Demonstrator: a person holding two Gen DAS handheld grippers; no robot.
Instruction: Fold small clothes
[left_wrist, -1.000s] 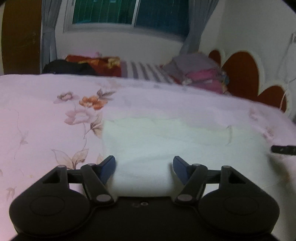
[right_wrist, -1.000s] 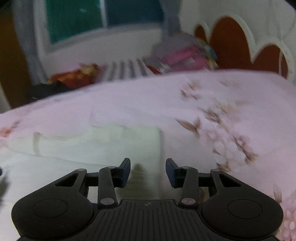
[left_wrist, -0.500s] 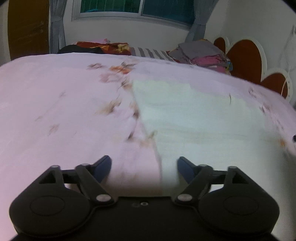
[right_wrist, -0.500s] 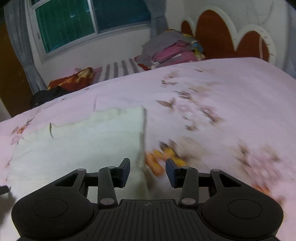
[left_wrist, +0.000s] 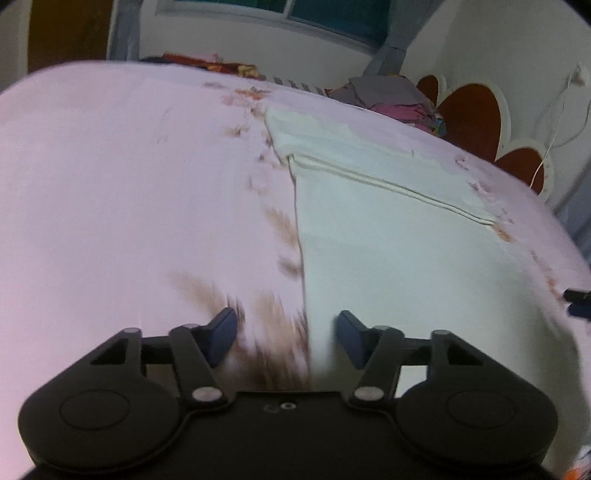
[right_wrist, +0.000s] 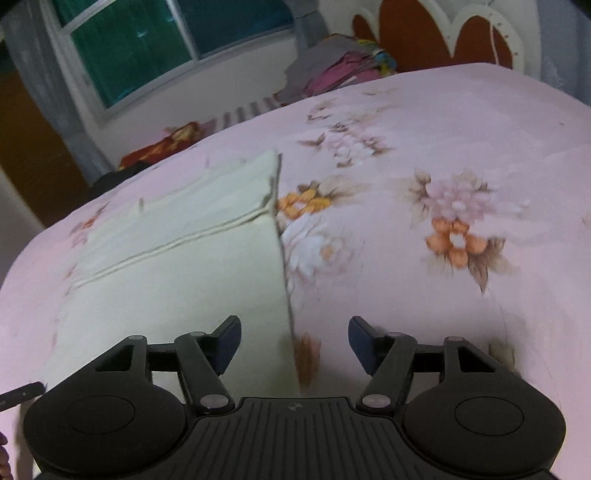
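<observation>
A pale cream cloth (left_wrist: 388, 236) lies flat on the pink flowered bedspread (left_wrist: 129, 192), with a folded layer whose hemmed edge crosses it. My left gripper (left_wrist: 286, 338) hovers over the cloth's near left edge; its jaws are closing, and the cloth edge runs below the gap without being pinched. In the right wrist view the same cloth (right_wrist: 177, 280) spreads to the left. My right gripper (right_wrist: 294, 345) straddles its near right edge with jaws opening and nothing pressed between them. The tip of the right gripper (left_wrist: 578, 301) pokes in at the left wrist view's right rim.
A pile of folded clothes (right_wrist: 332, 70) sits by the red and white headboard (right_wrist: 443, 33). Red patterned fabric (right_wrist: 166, 144) and a striped cloth (right_wrist: 243, 110) lie at the bed's far side under the window (right_wrist: 166, 40). The bedspread (right_wrist: 461, 147) stretches right.
Both grippers pulled back toward the near edge of the cloth, so more of it and its folded hem shows. The right jaws widened; the left jaws widened, then narrowed.
</observation>
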